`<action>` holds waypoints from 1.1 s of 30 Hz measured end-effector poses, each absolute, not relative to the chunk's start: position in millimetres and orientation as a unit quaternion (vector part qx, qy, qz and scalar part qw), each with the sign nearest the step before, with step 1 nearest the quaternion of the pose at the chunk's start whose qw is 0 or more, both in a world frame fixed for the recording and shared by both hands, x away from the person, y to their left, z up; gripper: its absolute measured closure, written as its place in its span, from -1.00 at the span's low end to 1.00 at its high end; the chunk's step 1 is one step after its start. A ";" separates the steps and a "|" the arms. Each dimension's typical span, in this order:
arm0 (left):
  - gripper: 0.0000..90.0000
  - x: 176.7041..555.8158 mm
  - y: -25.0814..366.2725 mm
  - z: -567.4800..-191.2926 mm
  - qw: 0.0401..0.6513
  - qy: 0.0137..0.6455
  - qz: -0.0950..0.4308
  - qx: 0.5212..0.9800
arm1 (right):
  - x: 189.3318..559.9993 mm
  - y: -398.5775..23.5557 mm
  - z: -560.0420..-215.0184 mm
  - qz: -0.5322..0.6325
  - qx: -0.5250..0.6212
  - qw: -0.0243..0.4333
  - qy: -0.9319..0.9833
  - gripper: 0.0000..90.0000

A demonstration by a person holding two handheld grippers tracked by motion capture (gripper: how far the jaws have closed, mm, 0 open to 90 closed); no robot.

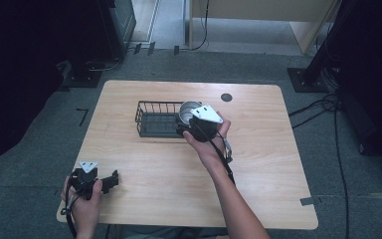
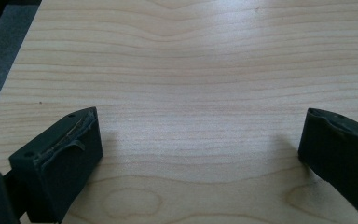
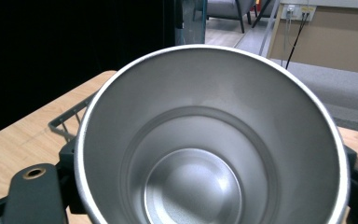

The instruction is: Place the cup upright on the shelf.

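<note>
A shiny steel cup (image 1: 188, 110) hangs in the air over the right end of a black wire basket (image 1: 140, 112) on the wooden table (image 1: 263, 149). My right gripper (image 1: 186, 122) is shut on the cup. In the right gripper view the cup's empty inside (image 3: 209, 140) faces the camera, with a black finger (image 3: 32, 193) beside each wall and the basket's rim (image 3: 65, 123) behind on the left. My left gripper (image 1: 112, 179) rests at the table's front left corner. Its jaws (image 2: 200, 144) stand wide apart over bare wood with nothing between them.
A small black disc (image 1: 226, 97) sits near the table's far edge. Cables (image 1: 323, 107) run over the carpet at the right, and dark stands (image 1: 306, 79) flank the table's far corners. A strip of tape (image 1: 308, 201) lies off the front right edge.
</note>
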State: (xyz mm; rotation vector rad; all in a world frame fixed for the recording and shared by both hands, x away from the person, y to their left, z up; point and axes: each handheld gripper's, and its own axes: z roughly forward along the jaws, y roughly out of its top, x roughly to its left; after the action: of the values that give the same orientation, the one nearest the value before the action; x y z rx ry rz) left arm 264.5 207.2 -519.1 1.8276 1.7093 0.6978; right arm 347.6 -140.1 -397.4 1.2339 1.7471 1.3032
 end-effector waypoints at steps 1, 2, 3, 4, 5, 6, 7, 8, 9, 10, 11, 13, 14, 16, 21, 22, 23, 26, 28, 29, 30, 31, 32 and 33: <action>-1.00 264.5 207.2 -519.1 0.269 0.634 0.259 0.678 | 350.5 -139.0 -397.0 0.494 0.467 0.314 0.663 -0.59; -1.00 264.5 207.3 -519.0 0.268 0.634 0.258 0.678 | 353.2 -138.0 -396.6 0.494 0.466 0.315 0.662 -0.59; -1.00 264.5 207.3 -519.0 0.268 0.633 0.258 0.678 | 355.9 -136.7 -396.3 0.494 0.466 0.315 0.663 -0.59; -1.00 264.5 207.3 -519.0 0.268 0.633 0.258 0.678 | 358.6 -135.3 -396.1 0.493 0.467 0.315 0.664 -0.59; -1.00 264.5 207.2 -519.1 0.268 0.634 0.259 0.678 | 361.3 -134.1 -395.8 0.492 0.467 0.315 0.664 -0.59; -1.00 264.5 207.2 -519.0 0.268 0.634 0.259 0.678 | 364.0 -132.9 -395.8 0.492 0.467 0.315 0.664 -0.59; -1.00 264.5 207.2 -519.0 0.268 0.634 0.259 0.678 | 366.8 -131.7 -395.8 0.491 0.466 0.316 0.664 -0.59; -1.00 264.5 207.2 -519.0 0.268 0.634 0.259 0.678 | 369.4 -130.4 -395.8 0.490 0.467 0.316 0.664 -0.59; -1.00 264.5 207.1 -519.1 0.269 0.634 0.259 0.677 | 372.8 -128.9 -396.1 0.489 0.467 0.316 0.665 -0.59; -1.00 264.5 207.2 -518.9 0.267 0.634 0.258 0.678 | 374.8 -127.9 -396.2 0.488 0.468 0.316 0.666 -0.59; -1.00 264.5 207.2 -518.9 0.268 0.634 0.258 0.678 | 378.0 -126.3 -396.5 0.487 0.469 0.316 0.666 -0.59; -1.00 264.5 207.2 -518.9 0.268 0.634 0.258 0.678 | 382.7 -123.7 -397.2 0.486 0.469 0.316 0.667 -0.59; -1.00 264.5 207.3 -518.9 0.267 0.634 0.258 0.678 | 384.4 -122.9 -397.5 0.485 0.469 0.316 0.667 -0.59; -1.00 264.5 207.2 -518.9 0.267 0.634 0.258 0.678 | 388.6 -120.4 -398.6 0.483 0.471 0.314 0.668 -0.59; -1.00 264.5 207.2 -519.0 0.268 0.634 0.258 0.678 | 398.9 -115.4 -400.5 0.478 0.472 0.315 0.671 -0.59; -1.00 264.4 207.2 -518.9 0.268 0.634 0.258 0.678 | 401.3 -114.7 -400.9 0.477 0.474 0.315 0.670 -0.59; -1.00 264.5 207.2 -518.9 0.268 0.634 0.258 0.678 | 402.7 -114.4 -401.3 0.476 0.475 0.315 0.670 -0.59; -1.00 264.5 207.3 -518.9 0.267 0.634 0.258 0.679 | 408.6 -112.9 -404.0 0.470 0.479 0.313 0.672 -0.59; -1.00 264.5 207.2 -519.0 0.268 0.634 0.258 0.678 | 412.1 -112.2 -406.1 0.468 0.482 0.311 0.672 -0.59; -1.00 264.5 207.3 -518.9 0.267 0.634 0.258 0.678 | 413.5 -111.9 -407.1 0.468 0.484 0.308 0.672 -0.59; -1.00 264.4 207.3 -518.9 0.267 0.634 0.258 0.679 | 414.8 -111.3 -408.2 0.466 0.485 0.307 0.673 -0.59; -1.00 264.4 207.3 -518.9 0.267 0.634 0.258 0.679 | 415.9 -110.6 -409.6 0.464 0.486 0.307 0.674 -0.59; -1.00 264.4 207.4 -518.8 0.267 0.633 0.258 0.679 | 417.0 -109.9 -411.2 0.461 0.488 0.305 0.675 -0.59; -1.00 264.4 207.3 -518.9 0.267 0.634 0.258 0.679 | 418.1 -109.5 -412.7 0.460 0.487 0.305 0.676 -0.59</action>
State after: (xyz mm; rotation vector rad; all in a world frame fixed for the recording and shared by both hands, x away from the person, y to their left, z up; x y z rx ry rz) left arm 264.4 207.3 -518.9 1.8309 1.7099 0.6963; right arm 418.1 -109.5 -412.7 1.2904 1.7910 1.2181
